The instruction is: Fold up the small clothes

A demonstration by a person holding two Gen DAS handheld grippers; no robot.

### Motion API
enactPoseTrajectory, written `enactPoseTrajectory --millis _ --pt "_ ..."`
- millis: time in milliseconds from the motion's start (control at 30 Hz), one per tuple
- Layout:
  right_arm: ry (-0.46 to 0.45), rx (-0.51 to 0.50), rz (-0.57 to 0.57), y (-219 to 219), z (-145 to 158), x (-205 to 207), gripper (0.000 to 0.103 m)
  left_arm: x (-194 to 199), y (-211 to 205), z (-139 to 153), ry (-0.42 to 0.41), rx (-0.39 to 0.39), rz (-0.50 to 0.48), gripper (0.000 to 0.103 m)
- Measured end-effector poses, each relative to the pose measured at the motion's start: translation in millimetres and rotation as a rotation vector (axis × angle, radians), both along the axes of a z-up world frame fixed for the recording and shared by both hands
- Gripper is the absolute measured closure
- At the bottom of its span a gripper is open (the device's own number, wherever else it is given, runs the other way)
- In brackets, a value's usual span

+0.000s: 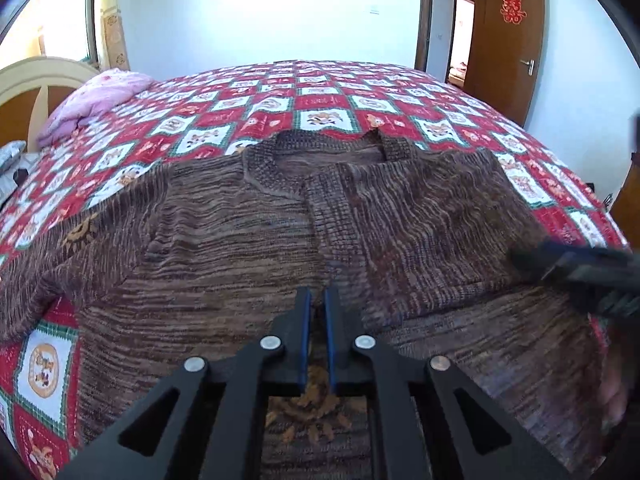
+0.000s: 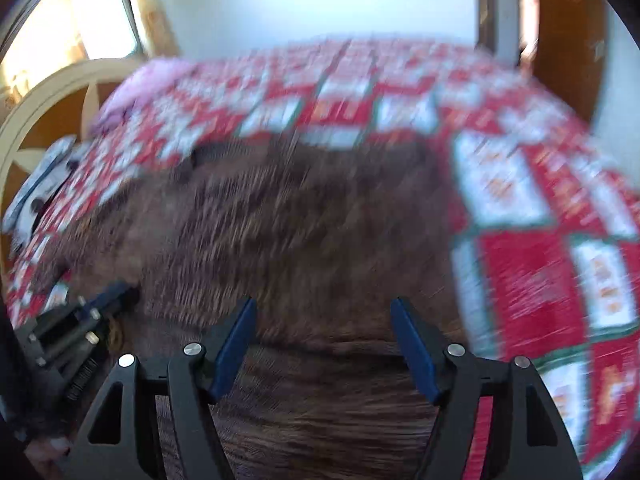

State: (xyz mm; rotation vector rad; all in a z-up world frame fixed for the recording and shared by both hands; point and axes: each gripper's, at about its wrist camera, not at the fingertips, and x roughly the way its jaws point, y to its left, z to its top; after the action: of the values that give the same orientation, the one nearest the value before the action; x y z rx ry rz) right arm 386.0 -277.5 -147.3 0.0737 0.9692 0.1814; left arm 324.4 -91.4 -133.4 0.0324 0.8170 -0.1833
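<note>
- A brown knitted cardigan [image 1: 248,232] is lying face up on the bed [image 1: 332,92], spread over the red, white and green checked quilt and reaching down to the bed's near edge.
- Its collar is pointing toward the far edge of the bed, and one sleeve is trailing out toward the left edge, near the headboard.
- The other side is looking already turned in: a flap of knit is lying over the front panel on the right, its edge showing as a ridge across the body.
- The left tool [image 1: 318,300] is sitting low over the button band near the hem, its blue pads almost pressed together with a sliver of knit showing between them; I cannot tell for sure whether it is pinching the cloth.
- The right tool [image 2: 323,312] is standing spread and holding nothing, hovering over the brown knit near the right edge of the garment; its view is smeared.
- A pink pillow [image 1: 96,96] is resting at the far left corner, well apart from the work.
- By my judgement the fold is only beginning: the left sleeve is waiting to be brought in, and the body is not yet doubled over.
</note>
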Motion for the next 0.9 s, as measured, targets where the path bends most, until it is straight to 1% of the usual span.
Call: enactPoseTrajectory --millis 33,67,100,133,167,200,233,267,333,367,433,500,533,667,700,833,900 --pt "-0.020 -0.030 0.010 5.3 2.0 -4.0 0.033 -2.9 4.6 3.1 -0.002 -0.003 0.000 0.090" --pt "-0.037 -0.044 0.031 12.2 6.1 -8.7 0.033 -6.0 9.1 6.0 -0.011 -0.002 -0.001 0.086" --pt "-0.051 -0.033 0.041 16.6 10.8 -11.5 0.033 -10.4 16.8 10.3 -0.027 0.000 -0.001 0.076" --pt "-0.074 -0.022 0.049 22.2 16.3 -13.9 0.033 -15.9 26.8 14.6 -0.048 0.008 0.007 0.068" --pt "-0.105 -0.023 0.063 31.1 22.1 -14.6 0.033 -18.9 33.1 16.6 -0.062 0.016 0.019 0.050" --pt "-0.132 -0.032 0.082 41.7 25.8 -13.7 0.033 -24.2 45.4 19.9 -0.083 0.031 0.043 0.037" --pt "-0.146 -0.032 0.100 51.5 26.8 -11.1 0.033 -27.6 55.4 21.4 -0.095 0.043 0.063 0.035" --pt "-0.143 -0.025 0.115 58.8 25.7 -8.8 0.033 -32.1 71.3 23.2 -0.112 0.066 0.095 0.034" --pt "-0.104 -0.001 0.162 80.6 15.9 0.9 0.033 -34.5 92.0 22.5 -0.113 0.108 0.133 0.032" --pt "-0.085 0.003 0.189 89.8 10.3 4.3 0.033 -34.9 108.7 19.3 -0.106 0.147 0.171 0.031" --pt "-0.047 -0.015 0.252 110.4 -4.2 3.4 0.033 -36.1 140.6 13.2 -0.084 0.177 0.239 0.031" --pt "-0.126 -0.126 0.291 131.6 -9.1 -10.7 0.031 -37.4 177.6 6.3 -0.054 0.181 0.320 0.031" --pt "-0.138 -0.132 0.296 132.6 -9.4 -13.1 0.031 -37.8 197.3 2.9 -0.033 0.180 0.363 0.031" --pt "-0.117 -0.065 0.245 115.2 1.3 -23.9 0.031 -38.4 242.1 -7.0 0.000 0.196 0.484 0.030" --pt "-0.117 -0.062 0.238 111.8 4.1 -28.1 0.031 -36.3 250.6 -9.0 0.007 0.198 0.509 0.030" --pt "-0.163 -0.092 0.229 101.2 15.1 -54.9 0.031 -26.5 268.3 -16.6 0.031 0.161 0.561 0.030" --pt "-0.194 -0.110 0.239 98.0 17.8 -70.9 0.031 -18.9 272.0 -19.7 0.040 0.125 0.572 0.030"
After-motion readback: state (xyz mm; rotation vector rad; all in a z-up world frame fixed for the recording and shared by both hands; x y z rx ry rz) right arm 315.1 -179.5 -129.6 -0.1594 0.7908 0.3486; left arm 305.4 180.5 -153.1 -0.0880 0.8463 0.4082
